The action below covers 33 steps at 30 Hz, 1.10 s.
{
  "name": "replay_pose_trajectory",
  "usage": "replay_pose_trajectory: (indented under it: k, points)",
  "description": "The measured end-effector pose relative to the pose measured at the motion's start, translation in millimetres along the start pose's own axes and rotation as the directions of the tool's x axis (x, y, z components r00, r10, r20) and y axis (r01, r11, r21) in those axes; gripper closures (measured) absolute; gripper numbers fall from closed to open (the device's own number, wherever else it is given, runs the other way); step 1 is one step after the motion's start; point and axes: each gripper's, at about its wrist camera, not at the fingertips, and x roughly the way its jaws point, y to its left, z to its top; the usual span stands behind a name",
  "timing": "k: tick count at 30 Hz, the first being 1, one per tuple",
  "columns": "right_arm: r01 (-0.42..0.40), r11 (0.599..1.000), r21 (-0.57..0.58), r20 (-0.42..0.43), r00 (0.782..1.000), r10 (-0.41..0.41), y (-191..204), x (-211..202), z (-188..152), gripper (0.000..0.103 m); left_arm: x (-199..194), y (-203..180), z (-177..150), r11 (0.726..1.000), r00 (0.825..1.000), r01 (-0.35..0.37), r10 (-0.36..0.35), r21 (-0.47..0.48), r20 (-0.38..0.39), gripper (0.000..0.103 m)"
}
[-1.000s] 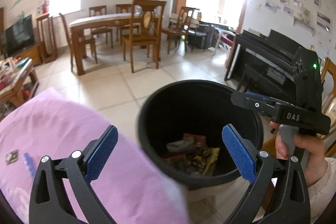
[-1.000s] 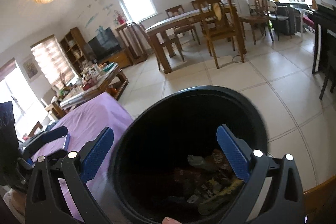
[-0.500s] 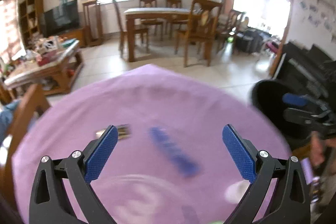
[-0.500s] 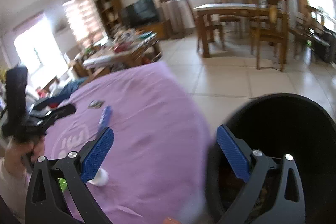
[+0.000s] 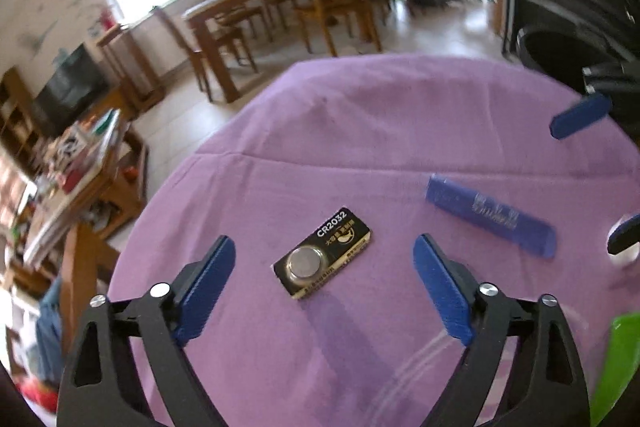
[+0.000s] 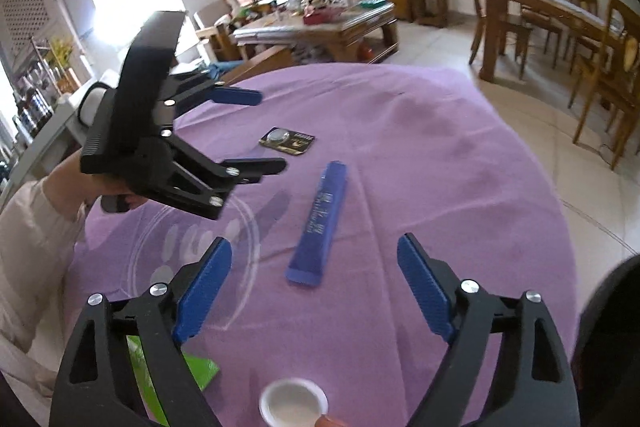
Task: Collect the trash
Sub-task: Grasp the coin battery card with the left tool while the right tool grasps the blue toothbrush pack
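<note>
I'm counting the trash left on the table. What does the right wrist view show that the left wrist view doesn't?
Only the right wrist view shows the small white cup near its bottom edge, and the whole left gripper, open above the cloth. Only the left wrist view gives a readable label, CR2032, on the battery pack. Both show the battery pack, the blue wrapper, a green item and the purple cloth.

- The left gripper (image 5: 324, 279) has black, triangulated finger arms with cut-out windows, silver screw heads at the joints, and ribbed blue pads (image 5: 206, 289).
- The right gripper (image 6: 314, 289) is built alike: black frame, silver screws, blue pads (image 6: 426, 291).
- The left hand (image 6: 106, 187) shows bare skin below a pale pinkish-cream sleeve (image 6: 28, 239).
</note>
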Motion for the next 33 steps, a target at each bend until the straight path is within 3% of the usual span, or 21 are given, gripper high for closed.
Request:
replay_pose_trajectory:
  k: [4,7,8,12,16,22,24,27,31,33]
  points:
    - [-0.012,1.0,-0.012,-0.039,0.999,0.011,0.5,15.1,9.8,0.026,13.7,12.5,1.1,0.997,0.997,0.072,-0.072,-0.019,0.0,0.024]
    - [-0.006,1.0,-0.027,-0.062,0.998,0.005,1.9,21.5,11.2,0.03,21.2,23.7,-2.2,0.976,0.982,0.188,-0.188,-0.111,0.013,0.04]
    - [-0.005,1.0,-0.031,-0.07,0.998,0.003,1.9,23.9,11.9,0.032,21.5,24.6,-2.1,0.977,0.984,0.18,-0.18,-0.111,0.014,0.045]
    - [0.024,0.998,-0.054,-0.106,0.994,-0.03,9.4,38.0,10.7,0.05,21.0,21.5,-9.3,0.975,0.987,0.159,-0.159,-0.154,0.013,0.056]
    - [0.086,0.992,-0.093,-0.105,0.99,-0.096,17.0,36.5,10.4,0.083,12.3,9.5,-14.6,0.971,0.989,0.147,-0.149,-0.186,0.008,0.068]
    - [0.083,0.995,-0.047,-0.055,0.995,-0.085,12.6,17.6,-0.4,0.084,-13.8,-3.4,-31.4,0.96,0.99,0.144,-0.138,-0.24,0.041,0.068]
    - [0.079,0.996,-0.031,-0.023,0.997,-0.08,12.3,6.4,-3.7,0.084,-24.0,-3.7,-36.2,0.949,0.988,0.157,-0.148,-0.273,0.054,0.101]
    - [0.063,0.998,-0.004,0.025,0.998,-0.063,9.9,-11.9,-6.1,0.084,-41.6,-2.2,-38.7,0.933,0.983,0.18,-0.158,-0.313,0.095,0.101]
    - [0.054,0.998,0.016,0.07,0.996,-0.055,2.8,-31.1,-9.4,0.084,-54.9,-12.1,-38.4,0.945,0.988,0.144,-0.12,-0.295,0.096,0.101]
    - [0.05,0.998,0.025,0.077,0.996,-0.052,-1.0,-35.2,-12.1,0.084,-55.3,-13.9,-38.3,0.959,0.996,0.075,-0.059,-0.272,0.068,0.1]
